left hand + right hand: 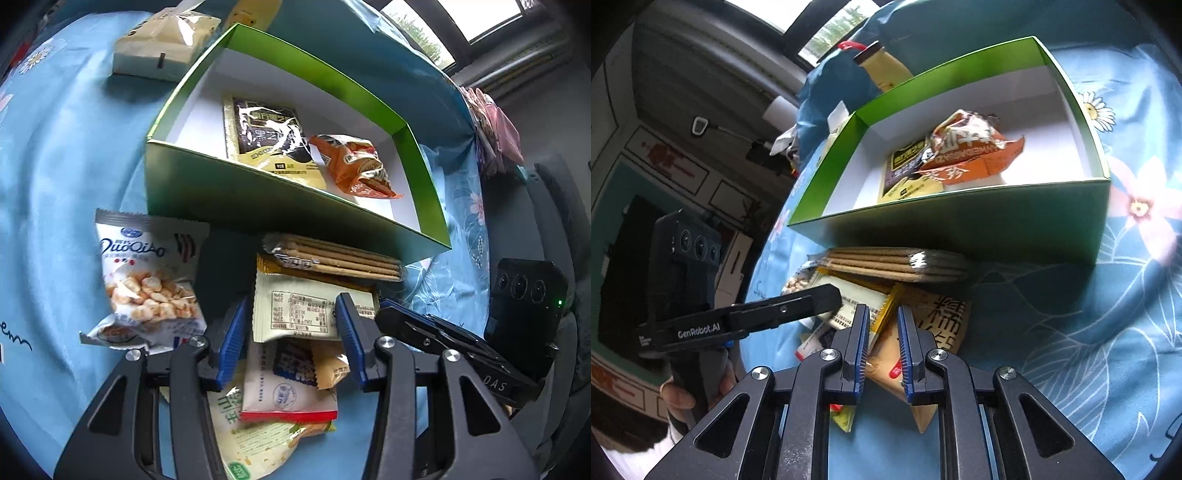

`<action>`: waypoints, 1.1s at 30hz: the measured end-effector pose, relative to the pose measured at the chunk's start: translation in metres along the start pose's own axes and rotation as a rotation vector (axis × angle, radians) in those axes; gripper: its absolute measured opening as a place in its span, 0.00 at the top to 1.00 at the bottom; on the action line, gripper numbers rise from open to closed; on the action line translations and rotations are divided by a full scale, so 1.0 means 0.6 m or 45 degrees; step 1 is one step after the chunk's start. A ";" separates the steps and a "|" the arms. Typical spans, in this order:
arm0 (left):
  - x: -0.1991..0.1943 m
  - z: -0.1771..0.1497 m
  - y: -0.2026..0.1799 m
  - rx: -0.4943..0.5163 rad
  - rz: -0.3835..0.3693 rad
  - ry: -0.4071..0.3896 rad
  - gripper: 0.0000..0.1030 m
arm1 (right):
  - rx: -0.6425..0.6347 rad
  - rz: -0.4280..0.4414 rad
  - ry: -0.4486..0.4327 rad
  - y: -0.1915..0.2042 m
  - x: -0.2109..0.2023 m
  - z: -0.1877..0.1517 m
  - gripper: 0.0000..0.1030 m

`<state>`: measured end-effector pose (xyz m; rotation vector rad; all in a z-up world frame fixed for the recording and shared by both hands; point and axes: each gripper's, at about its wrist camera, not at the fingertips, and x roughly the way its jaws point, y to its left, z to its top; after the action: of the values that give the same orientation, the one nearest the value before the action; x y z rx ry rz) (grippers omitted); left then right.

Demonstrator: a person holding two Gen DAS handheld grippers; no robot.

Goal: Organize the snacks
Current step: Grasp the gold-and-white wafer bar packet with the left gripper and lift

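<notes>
Presently, stock on the blue flowered cloth (55, 184):

- Green box (236, 199), white inside: holds a black-and-yellow packet (269, 140) and an orange packet (354, 166), lying side by side.
- Loose pile just in front of the box's near wall: a clear sleeve of biscuits (332, 258), a pale packet with a printed label (303, 310), a red-edged white packet (291, 391), a tan packet with black characters (942, 317). A white bag of puffs (147, 284) lies at the pile's left.
- Left gripper (291, 325): blue pads set either side of the pale packet with a printed label and clenched on it; packet not yet lifted clear of the pile.
- Right gripper (882, 339): jaws nearly together with a narrow gap, nothing pinched, hanging over the pile.
- Step in hand, by judgement: picking the next snack for the box.
- Next move calls for lifting the packet free without dragging its neighbours, clearing the near wall, and setting it on the bare white floor.
</notes>
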<state>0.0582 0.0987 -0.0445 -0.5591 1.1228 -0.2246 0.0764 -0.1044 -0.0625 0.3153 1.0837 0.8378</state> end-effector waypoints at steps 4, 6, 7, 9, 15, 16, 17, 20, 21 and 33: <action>-0.001 -0.005 -0.004 0.026 0.030 -0.005 0.62 | -0.066 -0.031 0.018 0.018 0.008 0.002 0.87; -0.003 -0.006 -0.004 0.025 0.024 -0.010 0.65 | -0.084 -0.046 0.012 0.022 0.008 0.003 0.88; -0.007 -0.006 -0.005 0.027 0.022 -0.018 0.68 | -0.091 -0.055 0.001 0.024 0.007 0.003 0.89; -0.013 -0.007 -0.005 0.033 0.014 -0.032 0.71 | -0.095 -0.059 -0.007 0.023 0.003 0.001 0.93; -0.026 -0.009 -0.016 0.065 0.003 -0.051 0.74 | -0.094 -0.048 -0.028 0.025 -0.011 -0.006 0.94; -0.029 -0.009 -0.019 0.068 0.001 -0.057 0.74 | -0.095 -0.046 -0.036 0.027 -0.014 -0.006 0.94; -0.034 -0.009 -0.022 0.073 -0.005 -0.063 0.74 | -0.094 -0.038 -0.044 0.028 -0.019 -0.007 0.94; -0.045 -0.009 -0.031 0.090 -0.014 -0.080 0.74 | -0.101 -0.029 -0.071 0.035 -0.031 -0.007 0.94; -0.049 -0.008 -0.035 0.098 -0.016 -0.088 0.74 | -0.108 -0.026 -0.082 0.039 -0.037 -0.006 0.94; -0.083 0.022 -0.079 0.154 -0.045 -0.157 0.74 | -0.156 -0.013 -0.186 0.064 -0.089 0.016 0.94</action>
<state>0.0538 0.0850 0.0241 -0.4788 0.9736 -0.2833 0.0564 -0.1164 -0.0003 0.2634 0.8935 0.8552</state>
